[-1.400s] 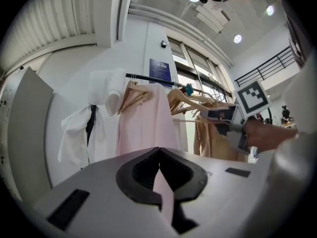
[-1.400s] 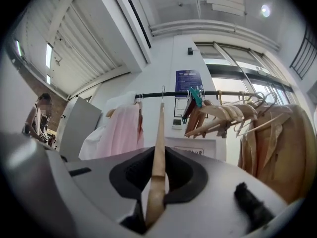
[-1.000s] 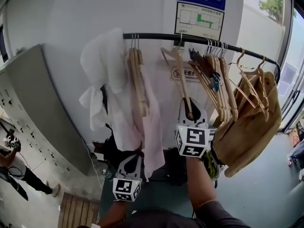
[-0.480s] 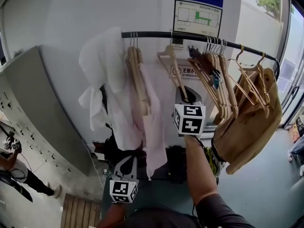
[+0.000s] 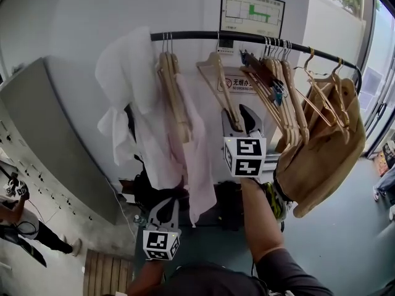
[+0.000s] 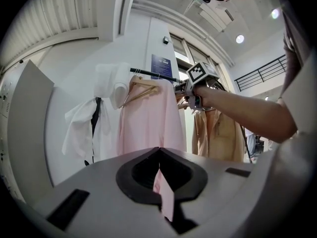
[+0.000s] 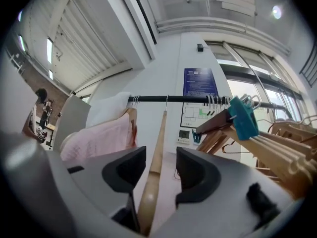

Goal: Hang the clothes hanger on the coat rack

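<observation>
Hanger (image 5: 226, 94) hooked on rod (image 5: 191, 35). Right gripper (image 5: 244, 117) under the rod, jaws opening, hanger arm loose between them. Left gripper (image 5: 165, 209) pinches pink garment (image 5: 197, 159) hem. Judged light, stiff, smooth wood; grip mid-arm.

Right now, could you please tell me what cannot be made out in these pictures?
Head view: the hook of the wooden hanger is too thin to show how it sits on the rail.
Right gripper view: the hanger's lower end is hidden behind the right hand-held gripper, whose jaws are opening around it.
Head view: the floor-plan notice has print too small to read.
Head view: the gripped edge of the pink garment is hidden behind the left hand-held gripper, shut on it.
</observation>
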A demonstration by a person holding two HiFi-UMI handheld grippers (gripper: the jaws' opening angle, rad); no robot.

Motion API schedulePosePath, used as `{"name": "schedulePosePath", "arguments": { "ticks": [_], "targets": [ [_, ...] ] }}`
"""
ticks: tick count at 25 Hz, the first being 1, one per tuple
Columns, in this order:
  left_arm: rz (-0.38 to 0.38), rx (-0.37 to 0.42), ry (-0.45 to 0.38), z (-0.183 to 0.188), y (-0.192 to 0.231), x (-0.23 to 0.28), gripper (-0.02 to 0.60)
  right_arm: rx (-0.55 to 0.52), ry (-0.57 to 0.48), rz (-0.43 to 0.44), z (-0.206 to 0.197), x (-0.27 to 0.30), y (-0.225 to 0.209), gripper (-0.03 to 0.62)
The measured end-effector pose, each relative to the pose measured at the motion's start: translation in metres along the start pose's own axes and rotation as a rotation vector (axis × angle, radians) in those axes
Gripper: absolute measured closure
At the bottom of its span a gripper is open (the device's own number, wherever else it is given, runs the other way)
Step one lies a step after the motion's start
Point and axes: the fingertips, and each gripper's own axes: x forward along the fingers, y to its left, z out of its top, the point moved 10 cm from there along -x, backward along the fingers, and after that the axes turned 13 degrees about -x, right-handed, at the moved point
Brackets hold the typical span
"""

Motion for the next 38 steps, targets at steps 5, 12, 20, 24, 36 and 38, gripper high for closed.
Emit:
{"name": "schedulePosePath", "arguments": {
  "ticks": [5, 12, 20, 24, 36, 38],
  "targets": [
    [-0.008, -0.002, 0.017, 0.001, 0.001, 0.005, 0.572, -0.027, -0.031, -0.001, -0.001, -0.039, -0.011, 0.404],
    [-0.031, -0.017, -0.034, 0.002, -0.003, 0.003, 0.572, 0.0, -0.032, 0.045, -0.025, -0.114, 0.006, 0.402],
    [-0.081, -0.02, -0.072, 0.008, -0.015, 0.006, 0.572, 0.089, 0.066, 0.096, -0.082, -0.166, 0.048, 0.416],
    [-0.05, -0.014, -0.113, 0.016, -0.014, 0.006, 0.572, 0.07, 0.091, 0.125, -0.104, -0.184, 0.075, 0.535],
    [-0.068, -0.009, -0.082, 0.006, -0.022, 0.002, 0.572, 0.075, 0.124, 0.141, -0.127, -0.207, 0.101, 0.58],
    [-0.061, -0.01, -0.083, 0.005, -0.022, 0.001, 0.572, 0.078, 0.135, 0.153, -0.129, -0.206, 0.102, 0.58]
  ]
}}
